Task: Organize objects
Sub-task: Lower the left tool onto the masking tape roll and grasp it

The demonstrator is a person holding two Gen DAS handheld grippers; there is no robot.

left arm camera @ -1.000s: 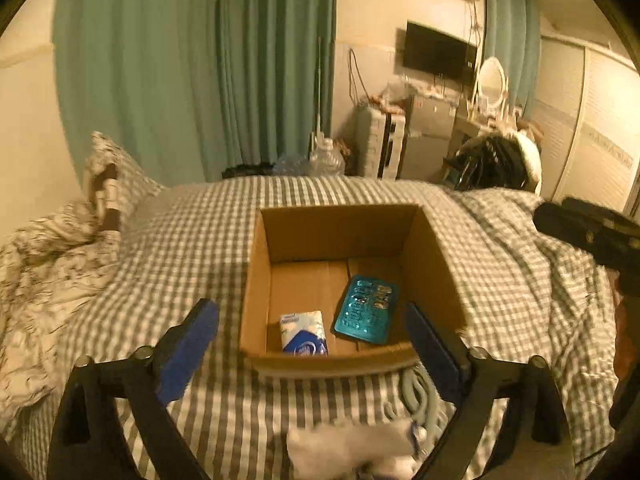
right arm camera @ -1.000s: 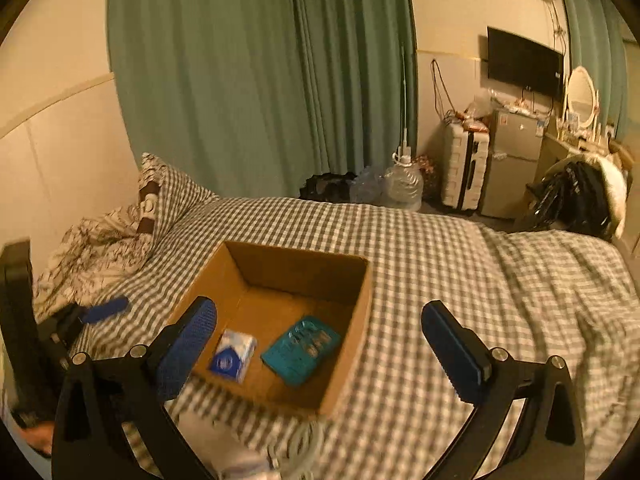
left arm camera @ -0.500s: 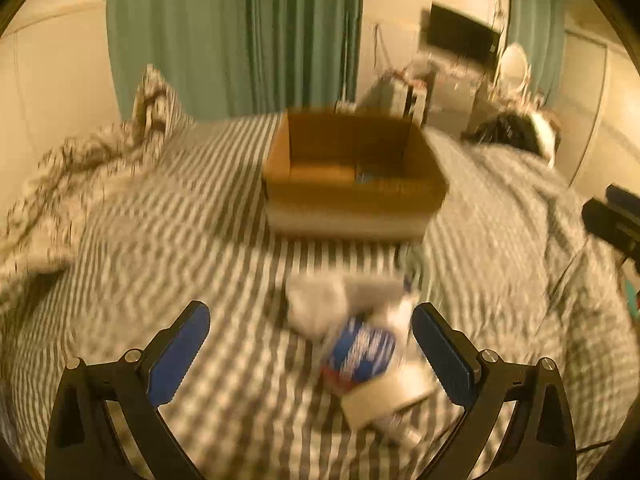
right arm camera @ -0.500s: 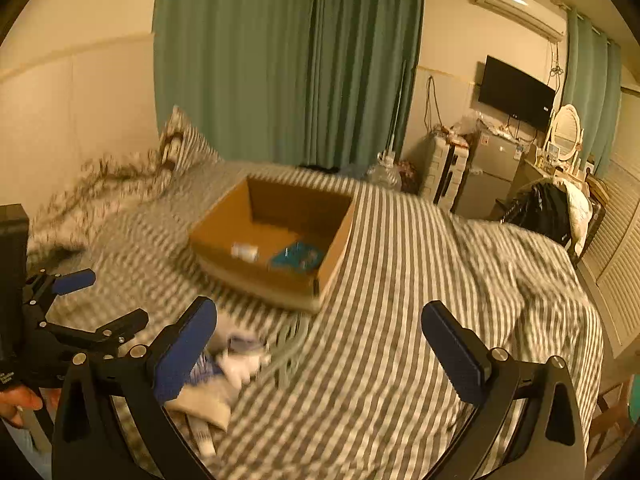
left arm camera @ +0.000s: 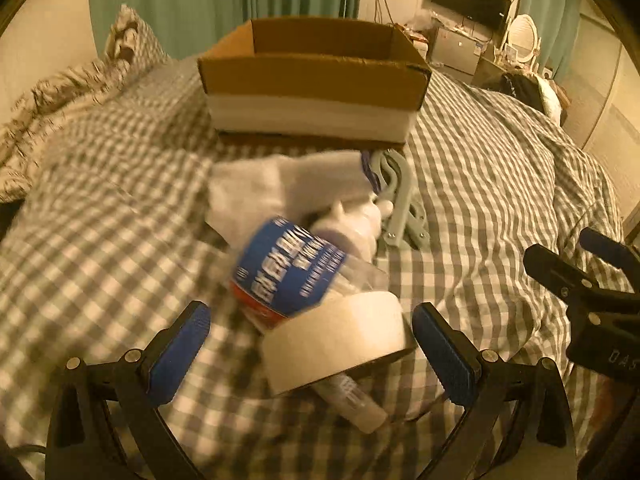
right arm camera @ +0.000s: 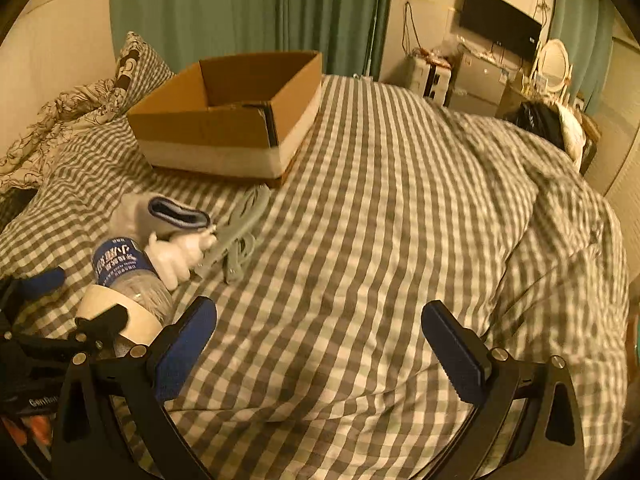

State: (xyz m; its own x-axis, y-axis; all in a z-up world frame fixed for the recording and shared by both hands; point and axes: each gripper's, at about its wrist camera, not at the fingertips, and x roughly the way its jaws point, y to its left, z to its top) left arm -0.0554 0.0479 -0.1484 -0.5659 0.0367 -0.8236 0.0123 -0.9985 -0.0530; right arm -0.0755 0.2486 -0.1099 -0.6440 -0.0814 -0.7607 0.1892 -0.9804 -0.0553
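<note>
A cardboard box [left arm camera: 316, 76] stands on the checked bed; it also shows in the right wrist view [right arm camera: 224, 120]. In front of it lies a pile: a white sock [left arm camera: 280, 188], a grey hanger [left arm camera: 400, 200], a blue-labelled bottle [left arm camera: 288, 272], a white tape roll [left arm camera: 336, 344] and a small tube [left arm camera: 352, 396]. My left gripper [left arm camera: 310, 352] is open, low over the tape roll, which lies between its fingers. My right gripper [right arm camera: 320, 348] is open and empty over bare bedding, right of the pile [right arm camera: 160, 248].
A pillow [right arm camera: 140, 68] and crumpled duvet [left arm camera: 52, 96] lie at the left. Green curtains [right arm camera: 248, 12] hang behind the bed. A TV [right arm camera: 500, 28], small fridge and mirror stand at the back right. Dark clothes [right arm camera: 536, 120] lie at the bed's far right.
Both grippers have pulled back from over the box and dropped low. The left one has closed in on the pile, with the tape roll now between its open fingers.
</note>
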